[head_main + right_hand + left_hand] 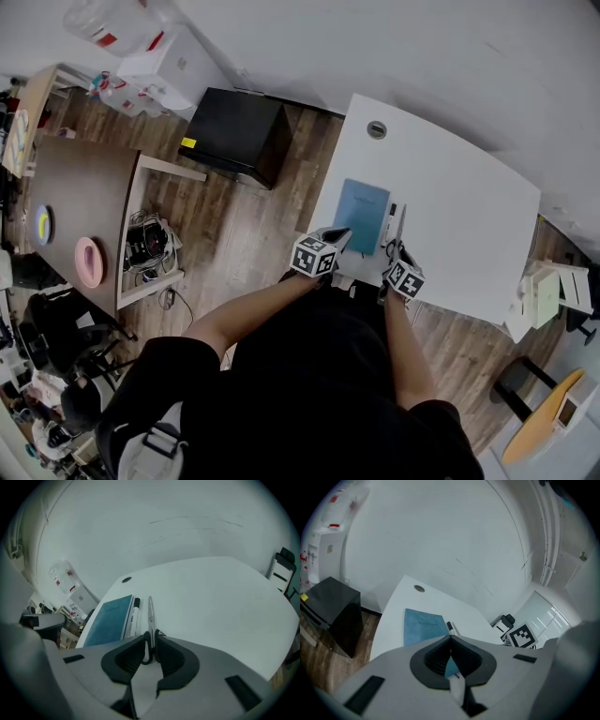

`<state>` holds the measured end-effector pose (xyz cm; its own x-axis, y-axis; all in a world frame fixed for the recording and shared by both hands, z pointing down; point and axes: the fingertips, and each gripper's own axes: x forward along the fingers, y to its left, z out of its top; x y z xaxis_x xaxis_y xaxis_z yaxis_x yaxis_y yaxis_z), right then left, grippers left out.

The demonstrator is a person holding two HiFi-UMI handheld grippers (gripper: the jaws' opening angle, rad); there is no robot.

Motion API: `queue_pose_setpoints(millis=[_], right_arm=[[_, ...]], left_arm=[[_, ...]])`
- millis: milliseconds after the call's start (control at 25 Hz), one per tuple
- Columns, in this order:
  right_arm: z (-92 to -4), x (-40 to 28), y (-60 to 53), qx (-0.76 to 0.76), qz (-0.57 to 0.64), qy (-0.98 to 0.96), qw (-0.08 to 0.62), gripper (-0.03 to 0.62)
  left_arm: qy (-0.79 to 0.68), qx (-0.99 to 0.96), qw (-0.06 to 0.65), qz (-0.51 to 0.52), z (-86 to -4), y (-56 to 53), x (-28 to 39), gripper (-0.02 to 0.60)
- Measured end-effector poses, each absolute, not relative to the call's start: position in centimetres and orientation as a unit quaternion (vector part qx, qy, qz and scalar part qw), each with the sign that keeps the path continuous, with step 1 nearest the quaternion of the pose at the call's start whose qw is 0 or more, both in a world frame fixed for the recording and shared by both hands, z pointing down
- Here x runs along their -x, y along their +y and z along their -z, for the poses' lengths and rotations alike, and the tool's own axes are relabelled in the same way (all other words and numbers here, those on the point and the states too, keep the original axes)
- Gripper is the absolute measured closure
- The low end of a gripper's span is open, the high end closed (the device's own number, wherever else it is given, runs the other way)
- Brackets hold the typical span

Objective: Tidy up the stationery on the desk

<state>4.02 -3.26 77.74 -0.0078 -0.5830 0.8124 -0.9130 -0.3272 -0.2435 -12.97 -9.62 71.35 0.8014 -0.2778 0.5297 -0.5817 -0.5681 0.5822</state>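
The scissors (150, 613), beside marker (135, 612) and notebook (110, 620) on the worktop (211, 592), are clamped at the handle by the right gripper (151, 638); the left gripper (450, 638) is closed at the notebook. Aligning seems in hand; a gentle release is called for

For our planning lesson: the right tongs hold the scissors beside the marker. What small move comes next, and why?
Probably open the right tongs and let go: the scissors seem to lie flat on the desk, parallel to the marker and notebook.
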Motion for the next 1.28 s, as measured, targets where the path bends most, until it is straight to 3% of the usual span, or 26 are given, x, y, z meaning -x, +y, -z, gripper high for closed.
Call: queue_pose_setpoints(millis=[320, 600, 880, 1280], right_arm=[[-70.4, -3.4, -2.8, -0.675, -0.432, -0.588, 0.113, 0.515], [-60.8, -2.4, -1.7, -0.647, -0.33, -0.683, 0.076, 0.556], [-53.9, -2.8, 7.0, -0.611, -0.26, -0.747, 0.018, 0.557], [-47.9, -6.5, 23.8, -0.605, -0.15, -0.78, 0.051, 0.557]], left_arm=[[-0.229, -0.882, 0.364, -0.195, -67.7, -8.9, 11.7, 0.568], [-0.25, -0.921, 0.253, -0.158, -60.5, -6.6, 9.3, 0.568], [-0.29, -0.926, 0.219, -0.105, -54.9, 4.4, 4.7, 0.568], [-0.35, -0.921, 0.161, -0.061, -48.8, 22.4, -1.3, 0.568]])
